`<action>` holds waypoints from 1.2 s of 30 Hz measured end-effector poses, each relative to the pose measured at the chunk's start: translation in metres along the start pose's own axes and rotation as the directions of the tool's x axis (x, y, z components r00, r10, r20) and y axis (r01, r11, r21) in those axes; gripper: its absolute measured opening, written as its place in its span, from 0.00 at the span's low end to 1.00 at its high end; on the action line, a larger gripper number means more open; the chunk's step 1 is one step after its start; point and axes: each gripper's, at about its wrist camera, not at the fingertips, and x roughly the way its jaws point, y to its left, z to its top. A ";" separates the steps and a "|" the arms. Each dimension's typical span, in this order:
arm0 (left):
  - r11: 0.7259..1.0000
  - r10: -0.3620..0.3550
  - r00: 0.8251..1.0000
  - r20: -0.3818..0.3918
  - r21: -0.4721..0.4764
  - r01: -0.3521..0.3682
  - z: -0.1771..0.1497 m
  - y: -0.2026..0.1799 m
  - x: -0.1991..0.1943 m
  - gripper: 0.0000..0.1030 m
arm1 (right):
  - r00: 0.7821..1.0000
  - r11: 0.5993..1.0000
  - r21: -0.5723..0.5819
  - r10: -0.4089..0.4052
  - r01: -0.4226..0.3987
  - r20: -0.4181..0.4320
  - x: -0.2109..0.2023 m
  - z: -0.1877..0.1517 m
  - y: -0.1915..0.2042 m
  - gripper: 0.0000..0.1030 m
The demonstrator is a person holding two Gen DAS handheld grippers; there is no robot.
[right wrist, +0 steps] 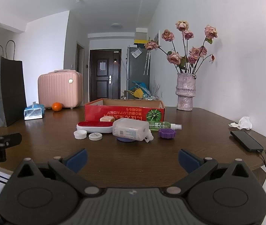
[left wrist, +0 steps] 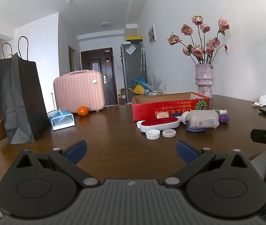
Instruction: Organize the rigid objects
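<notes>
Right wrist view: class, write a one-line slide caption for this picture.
Open right gripper hovers over a wooden table, facing small containers clustered before an open red box.

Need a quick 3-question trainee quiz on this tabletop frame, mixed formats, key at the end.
1. True or false: the left gripper and right gripper are both open and hold nothing.
2. Multiple choice: the purple lid lies nearest to which item? A) orange B) green spray bottle C) black paper bag
3. Fill in: the small items sit on the wooden table in front of the red ____.

Key
1. True. Both pairs of blue pads stand wide apart above bare table.
2. B. The green spray bottle lies just behind the lid; the orange and black paper bag are far to the left.
3. cardboard box.
</notes>
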 end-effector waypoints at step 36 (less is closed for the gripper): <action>1.000 -0.028 0.999 -0.014 0.001 0.029 -0.002 -0.004 0.002 1.00 | 1.000 1.000 -0.001 0.006 -0.006 0.000 0.002 -0.001 0.000 1.00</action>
